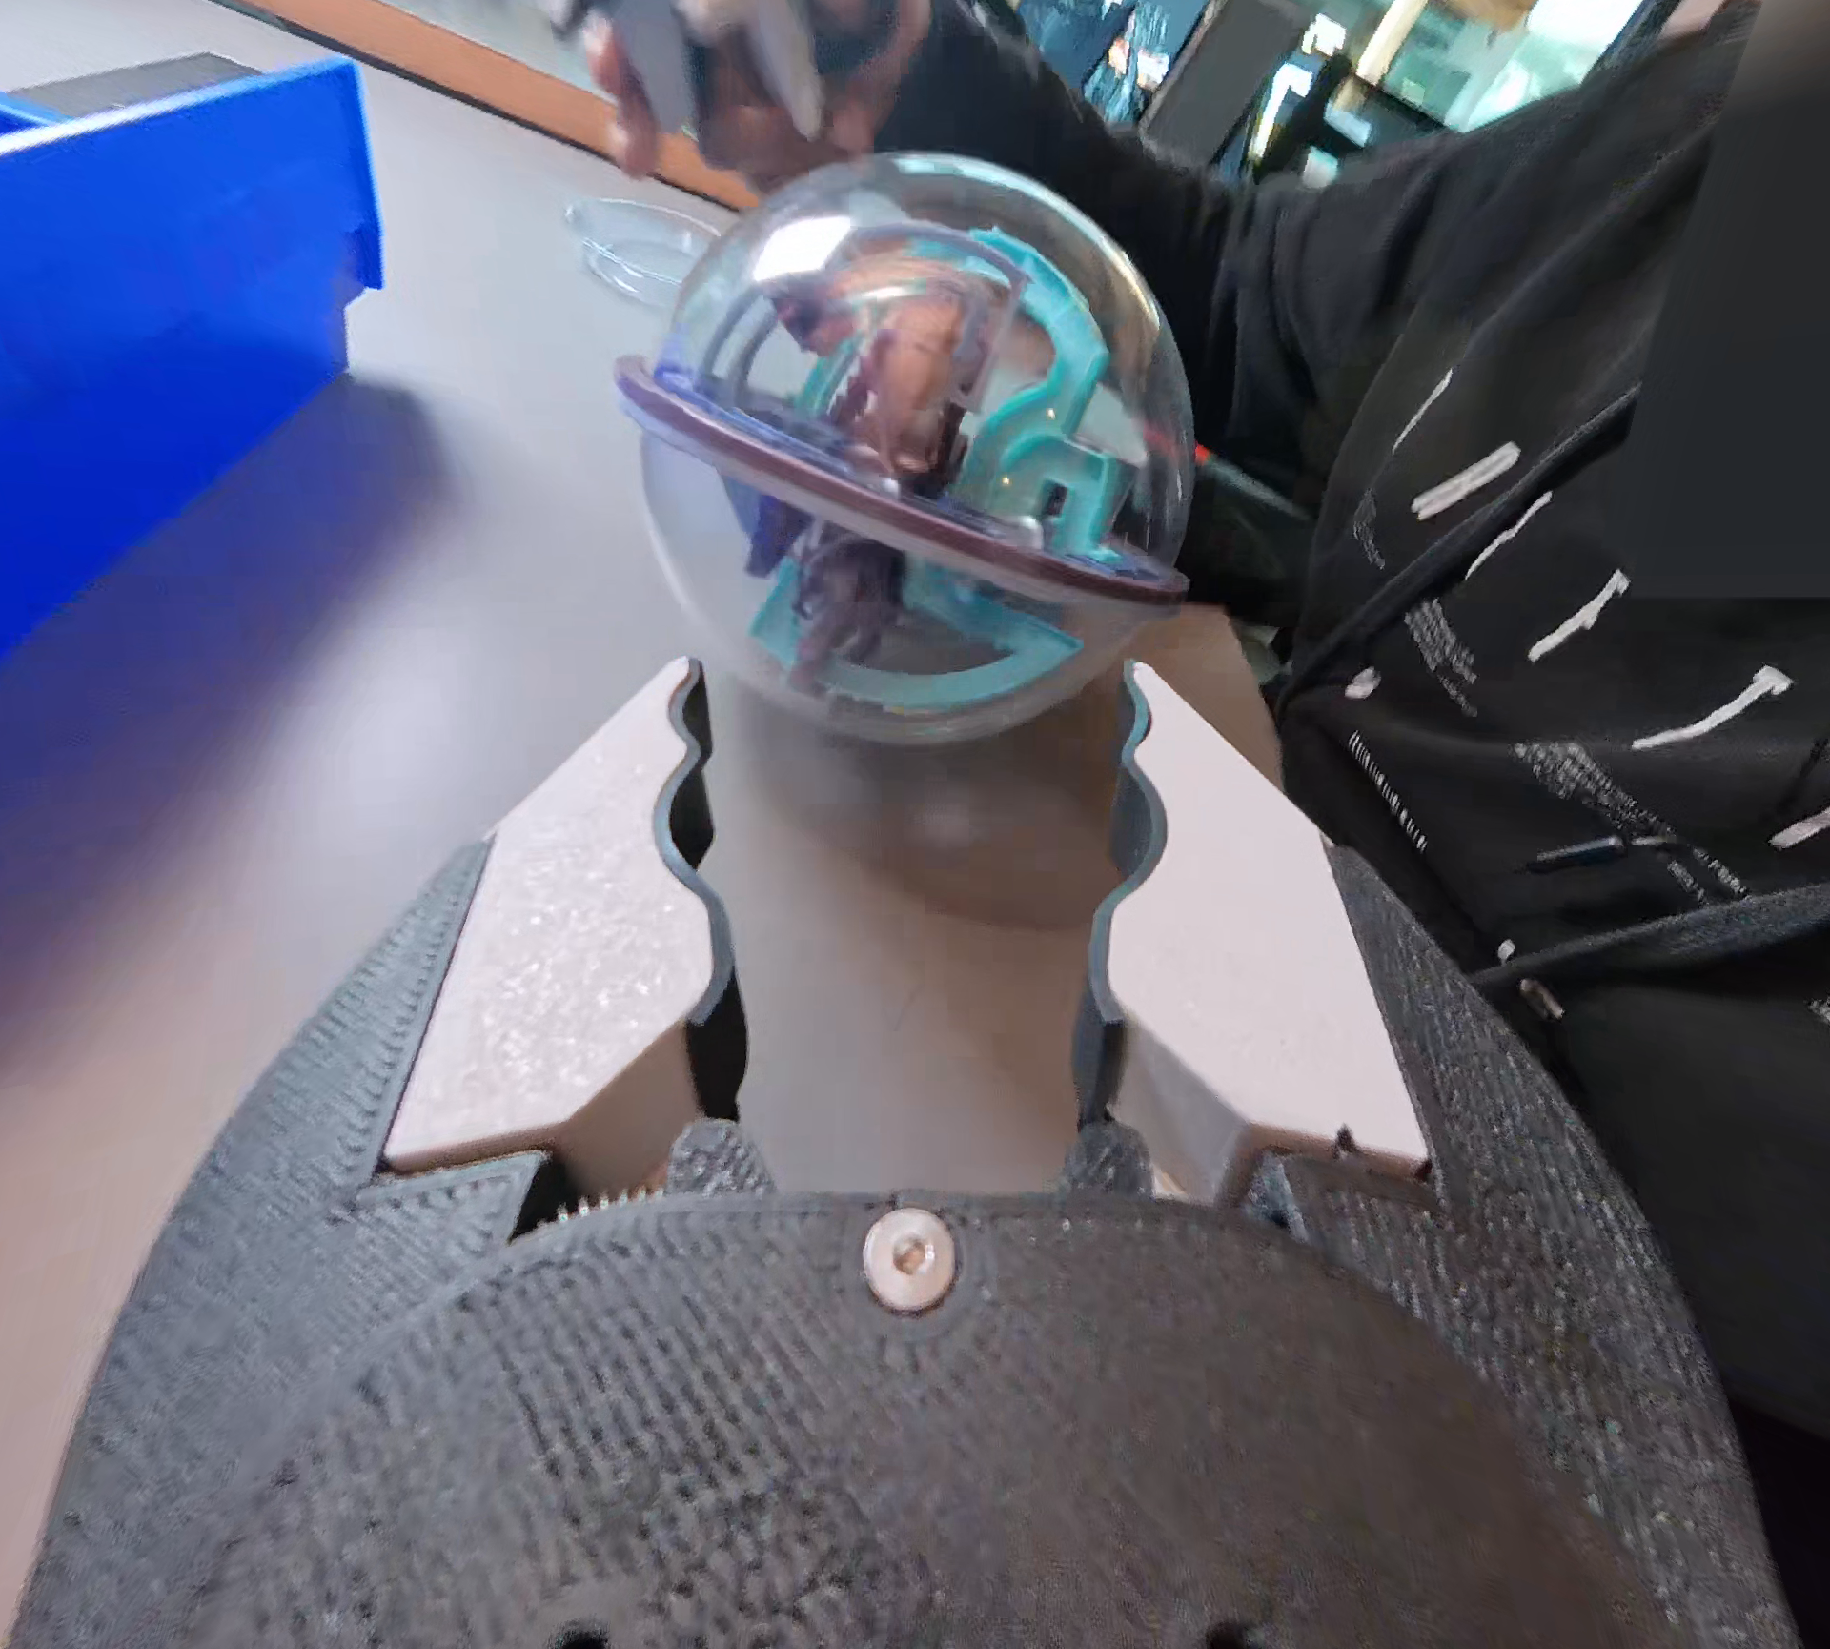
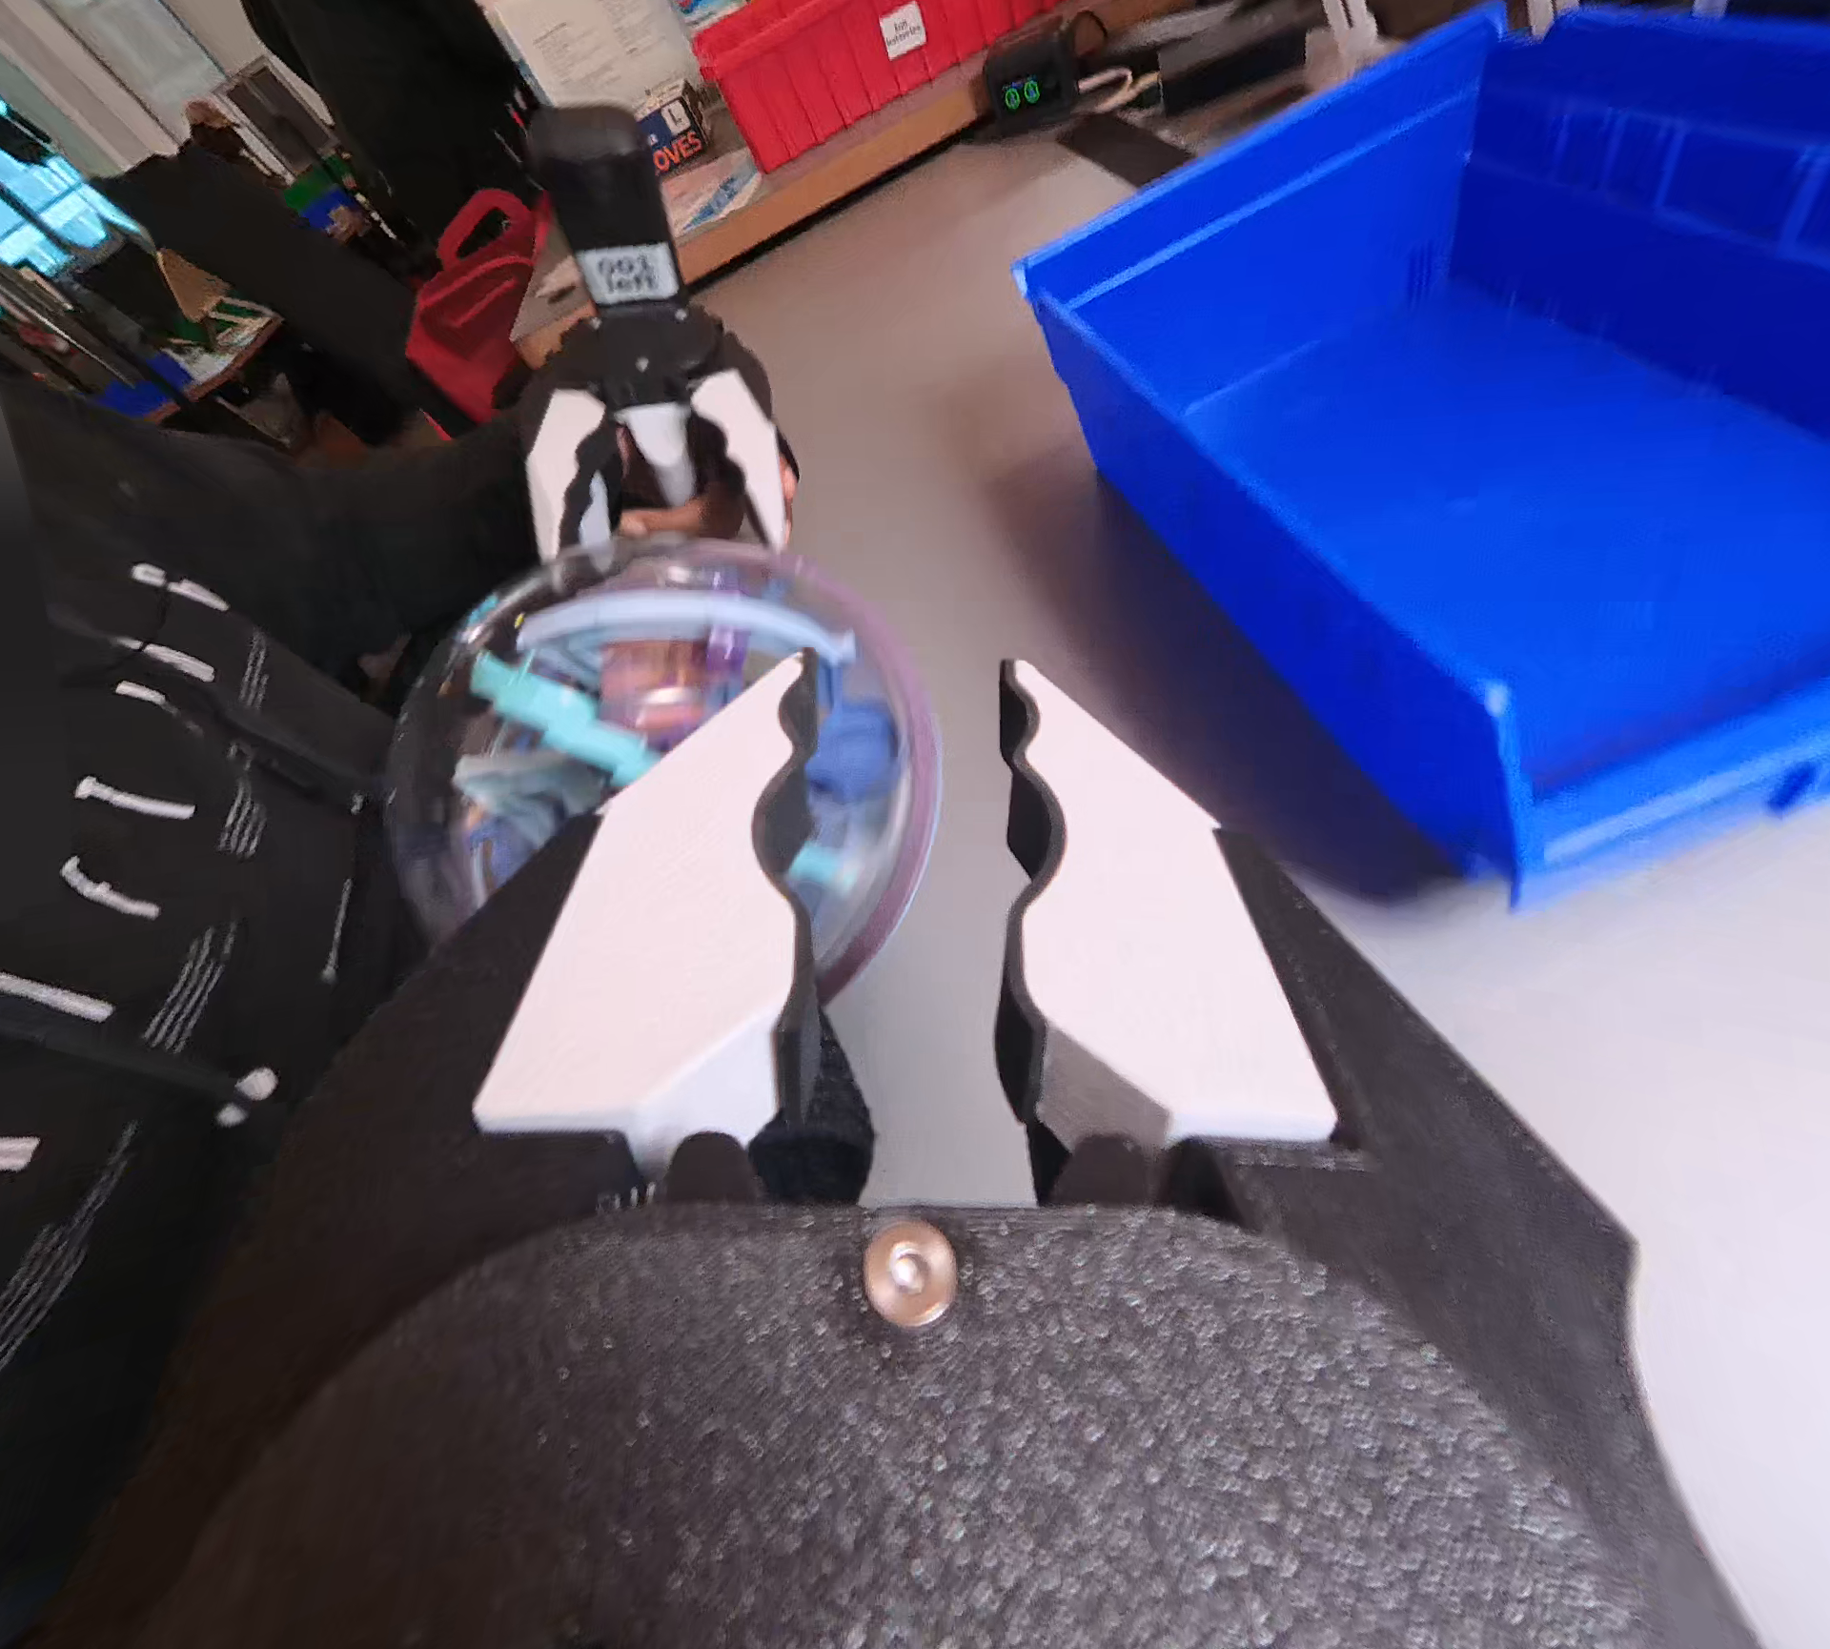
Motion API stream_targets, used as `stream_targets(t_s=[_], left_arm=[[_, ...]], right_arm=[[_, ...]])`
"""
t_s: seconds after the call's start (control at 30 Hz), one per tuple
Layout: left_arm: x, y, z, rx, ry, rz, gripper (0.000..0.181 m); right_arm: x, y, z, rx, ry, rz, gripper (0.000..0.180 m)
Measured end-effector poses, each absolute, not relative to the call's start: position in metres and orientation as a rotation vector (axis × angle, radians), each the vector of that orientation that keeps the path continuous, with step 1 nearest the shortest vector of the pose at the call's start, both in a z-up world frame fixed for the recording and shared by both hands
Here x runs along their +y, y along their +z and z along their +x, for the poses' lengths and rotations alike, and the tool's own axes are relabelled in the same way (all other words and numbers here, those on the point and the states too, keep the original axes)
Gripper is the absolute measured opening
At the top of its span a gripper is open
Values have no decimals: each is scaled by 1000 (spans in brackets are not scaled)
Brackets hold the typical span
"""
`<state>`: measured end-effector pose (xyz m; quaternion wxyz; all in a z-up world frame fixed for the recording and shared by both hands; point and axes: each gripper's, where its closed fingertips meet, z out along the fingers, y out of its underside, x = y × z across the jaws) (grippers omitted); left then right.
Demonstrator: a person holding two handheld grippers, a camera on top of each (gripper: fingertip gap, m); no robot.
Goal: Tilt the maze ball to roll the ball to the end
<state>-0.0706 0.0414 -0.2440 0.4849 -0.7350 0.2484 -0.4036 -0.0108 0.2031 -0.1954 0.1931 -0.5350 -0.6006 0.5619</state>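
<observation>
The maze ball (image 1: pixel 906 453) is a clear sphere with teal and purple tracks and a dark equator ring. It seems to rest on the grey table (image 1: pixel 475 809), untouched by either gripper. My left gripper (image 1: pixel 916 690) is open and empty, its fingertips just short of the sphere. My right gripper (image 1: pixel 733 106) hangs blurred above and behind the sphere. In the right wrist view, my right gripper (image 2: pixel 909 680) is open and empty, with the maze ball (image 2: pixel 535 740) below and left of its left finger. The left gripper (image 2: pixel 668 512) faces it from beyond. The small inner ball is not discernible.
A blue bin (image 1: pixel 168 314) stands left of the ball; in the right wrist view the blue bin (image 2: pixel 1436 512) is empty. A clear plastic ring (image 1: pixel 634 235) lies behind the ball. A person's black sleeve (image 1: pixel 1485 512) borders the table edge. A red bin (image 2: pixel 891 17) sits far off.
</observation>
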Motion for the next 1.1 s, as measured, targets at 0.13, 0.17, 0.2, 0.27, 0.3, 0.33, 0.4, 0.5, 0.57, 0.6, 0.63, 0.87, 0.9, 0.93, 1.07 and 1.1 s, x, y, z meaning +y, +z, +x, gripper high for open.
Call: stream_targets(t_s=[0.13, 0.17, 0.2, 0.27, 0.3, 0.33, 0.4, 0.5, 0.57, 0.6, 0.63, 0.87, 0.9, 0.93, 1.07, 1.1], left_arm=[[62, -225, -78, 386, -1159, -1700, 77], [68, -219, -78, 332, -1219, -1674, 76], [74, -216, -79, 275, -1270, -1663, 73], [85, -220, -77, 189, -1340, -1684, 69], [85, -223, -73, 183, -1376, -1694, 67], [83, -228, -68, 186, -1412, -1712, 65], [78, -233, -61, 193, -1435, -1731, 64], [72, -236, -60, 179, -1405, -1728, 64], [70, -234, -62, 158, -1392, -1714, 63], [68, -233, -62, 156, -1380, -1712, 63], [66, -232, -62, 164, -1372, -1712, 63], [48, -227, -67, 168, -1398, -1675, 62], [47, -232, -69, 151, -1399, -1694, 61], [45, -238, -68, 141, -1406, -1730, 61], [32, -247, -48, 222, -1465, -1776, 57], [30, -246, -44, 243, -1471, -1779, 54]], right_arm=[[187, -226, 45, -1663, 1630, -1639, 45], [177, -236, 57, -1681, 1655, -1678, 48], [168, -244, 67, -1698, 1673, -1704, 50], [150, -253, 76, -1712, 1704, -1719, 51], [142, -255, 77, -1709, 1710, -1727, 50], [135, -257, 76, -1712, 1710, -1736, 50], [121, -257, 74, -1735, 1722, -1716, 49], [110, -255, 71, -1761, 1731, -1669, 48], [107, -256, 71, -1777, 1715, -1650, 44], [105, -256, 71, -1785, 1717, -1649, 44], [104, -256, 72, -1793, 1723, -1651, 44], [103, -251, 82, -1728, 1883, -1697, 47], [104, -251, 83, -1709, 1904, -1714, 46], [104, -252, 82, -1690, 1921, -1731, 43], [97, -255, 82, -1687, 1950, -1747, 27], [95, -255, 82, -1695, 1953, -1741, 21]])
